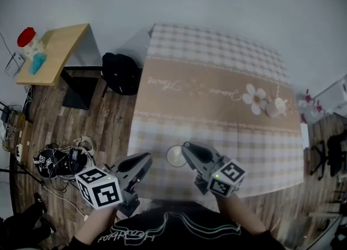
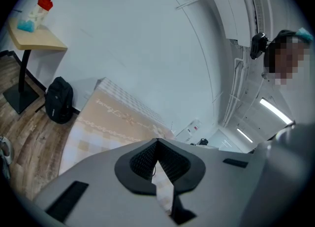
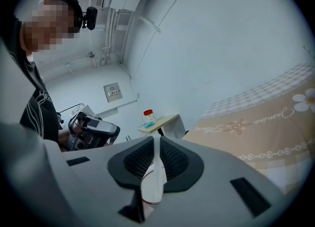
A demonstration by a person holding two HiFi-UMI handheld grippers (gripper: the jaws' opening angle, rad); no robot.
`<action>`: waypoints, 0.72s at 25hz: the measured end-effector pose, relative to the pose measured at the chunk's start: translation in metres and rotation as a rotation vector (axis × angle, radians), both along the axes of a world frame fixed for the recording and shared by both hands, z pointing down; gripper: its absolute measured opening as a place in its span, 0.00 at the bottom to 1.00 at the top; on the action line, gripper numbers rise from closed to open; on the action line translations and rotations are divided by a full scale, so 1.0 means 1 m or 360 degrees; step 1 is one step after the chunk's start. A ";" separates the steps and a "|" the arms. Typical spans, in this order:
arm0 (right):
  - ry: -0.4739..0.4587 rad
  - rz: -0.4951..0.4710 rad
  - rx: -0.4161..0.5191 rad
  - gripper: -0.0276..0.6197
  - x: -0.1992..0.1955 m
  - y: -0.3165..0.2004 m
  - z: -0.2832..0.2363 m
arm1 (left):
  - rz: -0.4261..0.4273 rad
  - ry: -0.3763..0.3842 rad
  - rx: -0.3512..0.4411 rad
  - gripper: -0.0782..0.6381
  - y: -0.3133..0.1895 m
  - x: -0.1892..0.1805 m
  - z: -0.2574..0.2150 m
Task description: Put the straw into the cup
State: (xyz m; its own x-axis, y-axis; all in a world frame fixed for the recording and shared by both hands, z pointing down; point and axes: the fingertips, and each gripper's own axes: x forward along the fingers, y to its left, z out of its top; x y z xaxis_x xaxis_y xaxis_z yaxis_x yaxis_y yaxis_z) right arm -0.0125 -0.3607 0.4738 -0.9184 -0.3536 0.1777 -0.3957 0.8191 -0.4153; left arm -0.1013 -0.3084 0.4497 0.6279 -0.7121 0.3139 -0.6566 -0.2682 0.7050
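A white cup (image 1: 175,156) stands near the front edge of the table (image 1: 217,81), seen from above. My right gripper (image 1: 186,147) is at the cup's right rim, shut on a white straw (image 3: 153,172) that lies lengthwise between its pads. The straw does not show in the head view. My left gripper (image 1: 145,160) sits left of the cup, apart from it. Its jaws meet at the tip with nothing between them (image 2: 157,142); only the checked cloth shows through the gap behind. The left gripper (image 3: 93,130) also appears in the right gripper view, held in the person's hand.
A white daisy-shaped object (image 1: 274,106) lies at the table's right. Left of the table, on the wooden floor, are a black backpack (image 1: 121,72), a wooden side table (image 1: 54,52) with a red-lidded jar (image 1: 26,37), and a tangle of cables and gear (image 1: 62,159).
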 end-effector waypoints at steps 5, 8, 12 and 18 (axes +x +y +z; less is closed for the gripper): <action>0.0048 -0.0020 -0.0036 0.11 -0.003 0.000 0.020 | -0.0017 -0.0005 -0.0040 0.10 -0.004 -0.003 0.010; 0.0076 -0.0026 -0.0053 0.11 -0.005 0.000 0.028 | -0.0020 -0.0007 -0.0067 0.10 -0.006 -0.003 0.015; 0.0128 -0.0029 -0.0064 0.11 -0.005 0.002 0.037 | -0.0016 -0.0013 -0.0095 0.10 -0.006 -0.003 0.017; 0.0150 -0.0075 -0.0059 0.11 -0.010 0.009 0.044 | -0.0012 -0.0020 -0.0136 0.10 -0.007 -0.005 0.018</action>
